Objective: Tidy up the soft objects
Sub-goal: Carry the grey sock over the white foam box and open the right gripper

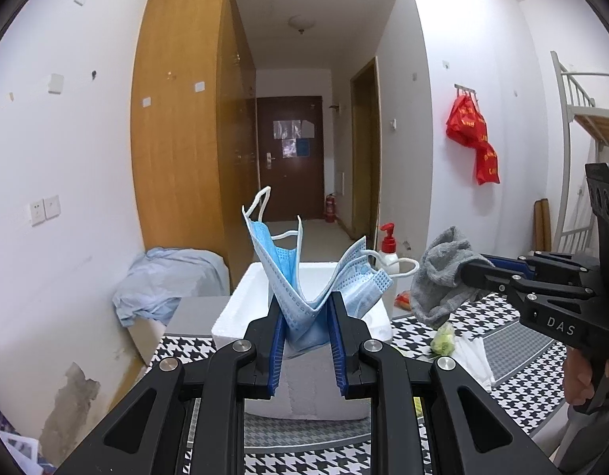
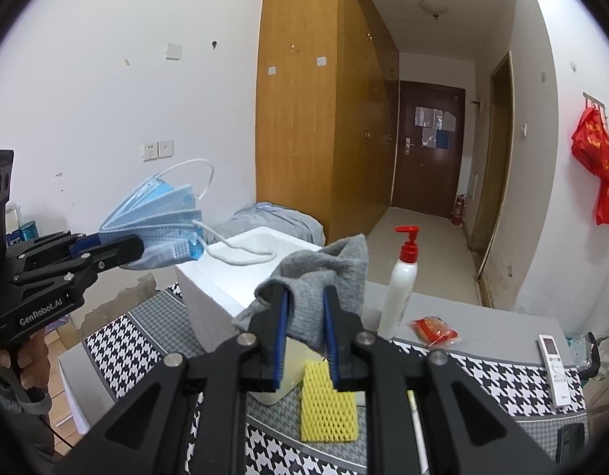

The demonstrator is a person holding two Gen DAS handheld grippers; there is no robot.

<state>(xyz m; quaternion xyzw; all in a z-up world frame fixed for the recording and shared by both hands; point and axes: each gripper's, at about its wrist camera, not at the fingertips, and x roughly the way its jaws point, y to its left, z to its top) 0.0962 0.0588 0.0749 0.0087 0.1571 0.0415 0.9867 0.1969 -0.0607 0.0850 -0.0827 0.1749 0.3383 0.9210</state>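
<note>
Houndstooth-patterned table (image 2: 502, 372) fronts an open corridor leading to a dark door (image 1: 290, 158); wardrobe (image 1: 185, 118) on its left side. White foam box (image 1: 304, 356) stands on the table, interior mostly hidden. Left gripper (image 1: 304, 316) pinches blue face masks (image 1: 300, 277) above the box. Right gripper (image 2: 306, 316) pinches grey sock (image 2: 324, 277), held clear of the table just beside the box. Nearby: pump bottle (image 2: 401, 281), yellow foam net (image 2: 328, 407), red packet (image 2: 435, 328), remote (image 2: 555, 368) near the table's right edge.

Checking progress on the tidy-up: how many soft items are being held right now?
2: blue face masks in the left hand-held gripper, grey sock in the right hand-held gripper.
</note>
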